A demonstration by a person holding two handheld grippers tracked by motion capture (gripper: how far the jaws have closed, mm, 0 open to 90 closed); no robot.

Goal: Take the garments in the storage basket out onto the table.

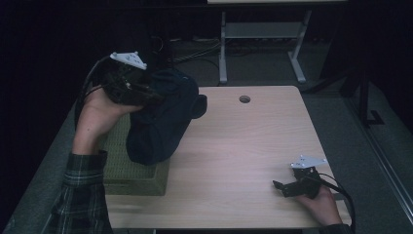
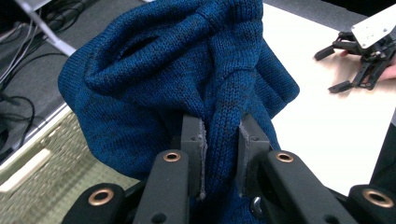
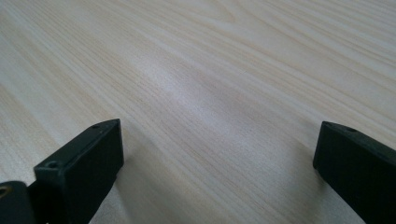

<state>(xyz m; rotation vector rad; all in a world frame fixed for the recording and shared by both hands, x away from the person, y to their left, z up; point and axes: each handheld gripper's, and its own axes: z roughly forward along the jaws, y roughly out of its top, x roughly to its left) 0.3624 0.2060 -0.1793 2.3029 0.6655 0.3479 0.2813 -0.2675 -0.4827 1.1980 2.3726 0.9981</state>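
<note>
High view puts the left gripper raised at the worktop's far left corner, its fingers clenched on a fold of a blue knitted sweater. The sweater hangs downward from that grip, its long axis near vertical, its lower end touching or just inside a green woven basket directly beneath. The right gripper rests well apart at the near right edge, fingers spread wide over bare wood. Any lowering into the basket, as I judge it, falls to the left hand alone.
</note>
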